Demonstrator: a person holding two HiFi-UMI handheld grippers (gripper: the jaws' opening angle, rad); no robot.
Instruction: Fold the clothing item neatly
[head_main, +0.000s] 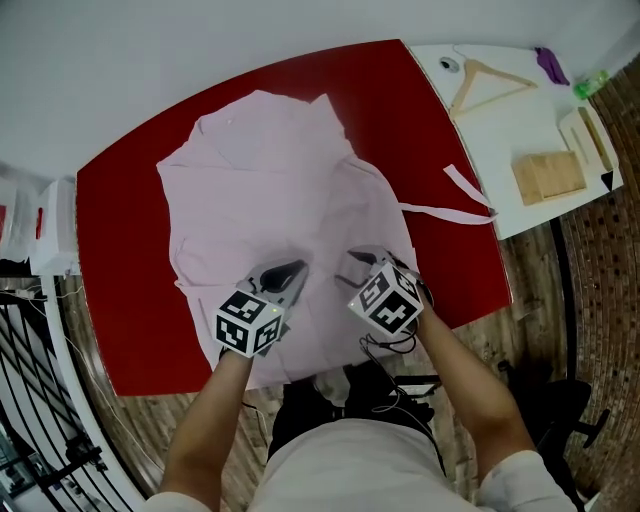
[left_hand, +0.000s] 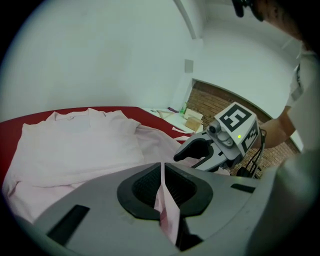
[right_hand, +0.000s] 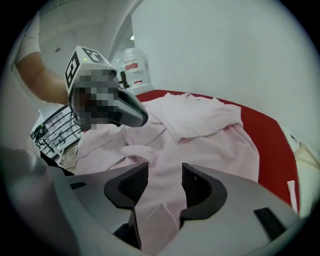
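Left gripper (left_hand: 161, 172) jaws clamped tight on a thin pinched fold of the pink garment (head_main: 270, 170). Right gripper (right_hand: 165, 172) jaws wide apart, fabric lying loose between the pads, not pressed. Rest of garment spread on the red bench (head_main: 130, 200) ahead of both jaws, far end rumpled. Grippers side by side, near each other, at the garment's near edge.

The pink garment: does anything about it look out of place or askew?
Yes. A thin strap trails sideways from the garment across the red table toward the white table, and the near hem overhangs the edge.
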